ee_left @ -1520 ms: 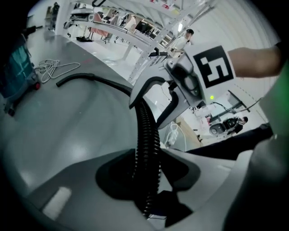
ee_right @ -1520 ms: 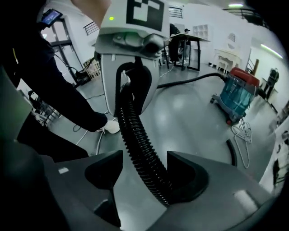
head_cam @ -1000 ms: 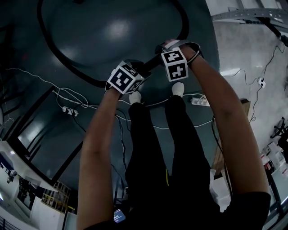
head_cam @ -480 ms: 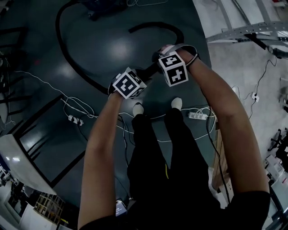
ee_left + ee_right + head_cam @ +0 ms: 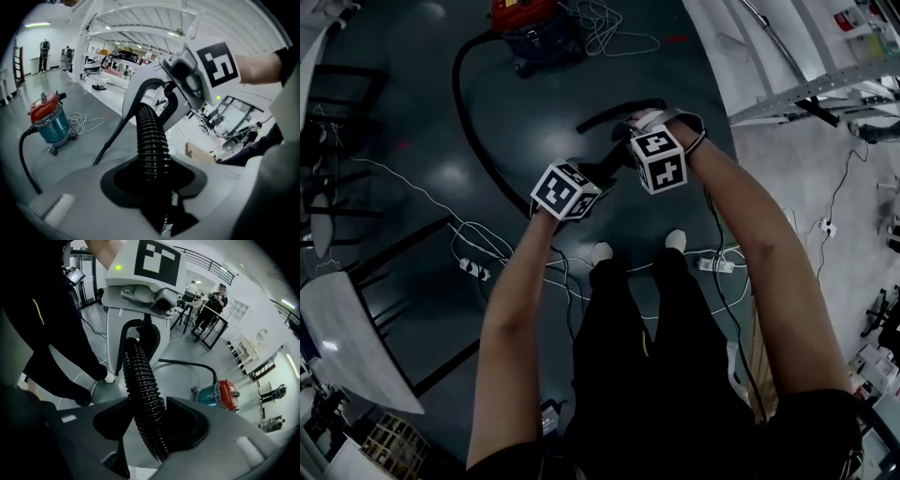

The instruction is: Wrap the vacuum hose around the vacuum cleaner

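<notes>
The red-and-blue vacuum cleaner stands on the dark floor at the top of the head view. Its black ribbed vacuum hose curves down the floor and rises to my two grippers. The hose's free end sticks out past my right gripper. My left gripper is shut on the hose, its jaws having just been closing. My right gripper also grips the hose, its jaws having just been opening, with the hose still touching both. The two grippers face each other closely.
A coiled white cord lies beside the vacuum. White cables and power strips cross the floor near the person's feet. A metal rack stands at the right, dark frames at the left. People stand in the background.
Both grippers have risen with the hose lifted off the floor between them. The vacuum cleaner has come into the head view at the top.
</notes>
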Demonstrator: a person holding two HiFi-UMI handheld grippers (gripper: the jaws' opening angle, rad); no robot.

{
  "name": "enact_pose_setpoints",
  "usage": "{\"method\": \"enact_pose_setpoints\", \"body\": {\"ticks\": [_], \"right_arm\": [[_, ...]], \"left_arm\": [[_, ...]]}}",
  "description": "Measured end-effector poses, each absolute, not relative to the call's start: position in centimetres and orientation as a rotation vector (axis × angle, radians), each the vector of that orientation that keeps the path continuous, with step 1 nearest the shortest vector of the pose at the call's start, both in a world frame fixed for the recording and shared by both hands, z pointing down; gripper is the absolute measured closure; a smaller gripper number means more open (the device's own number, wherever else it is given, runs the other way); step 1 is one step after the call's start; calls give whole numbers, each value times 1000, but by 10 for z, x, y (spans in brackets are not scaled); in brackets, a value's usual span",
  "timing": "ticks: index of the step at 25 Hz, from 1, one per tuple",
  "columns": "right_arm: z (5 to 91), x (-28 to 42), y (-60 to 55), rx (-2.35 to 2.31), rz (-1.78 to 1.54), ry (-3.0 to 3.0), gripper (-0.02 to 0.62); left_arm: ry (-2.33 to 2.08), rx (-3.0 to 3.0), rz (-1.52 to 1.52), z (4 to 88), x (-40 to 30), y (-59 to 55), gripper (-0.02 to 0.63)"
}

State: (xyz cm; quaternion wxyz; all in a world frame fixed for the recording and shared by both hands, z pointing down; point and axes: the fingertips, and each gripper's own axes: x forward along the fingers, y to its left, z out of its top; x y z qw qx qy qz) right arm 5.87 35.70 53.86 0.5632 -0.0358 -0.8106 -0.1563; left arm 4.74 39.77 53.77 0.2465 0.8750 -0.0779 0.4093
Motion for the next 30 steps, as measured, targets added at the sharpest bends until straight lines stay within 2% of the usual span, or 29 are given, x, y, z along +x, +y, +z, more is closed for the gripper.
{"method": "enact_pose_setpoints", "body": {"ticks": [13, 23, 26, 29, 30], "right_arm": [[439, 15, 310, 207, -399, -1908, 307], [412, 30, 286, 356, -262, -2019, 339], [414, 36, 281, 363, -185, -2060, 380], [413, 43, 272, 341, -178, -2084, 394], [411, 47, 267, 349, -187, -2088, 420]], "left_arm": [[-373, 2337, 885, 456, -1, 358, 446], [-716, 2260, 596, 409, -4, 293, 447], [-812, 2249, 539, 397, 4, 275, 446], [-887, 2209, 462, 384, 11, 251, 446], [-915, 2194, 441, 381, 13, 243, 448]]}}
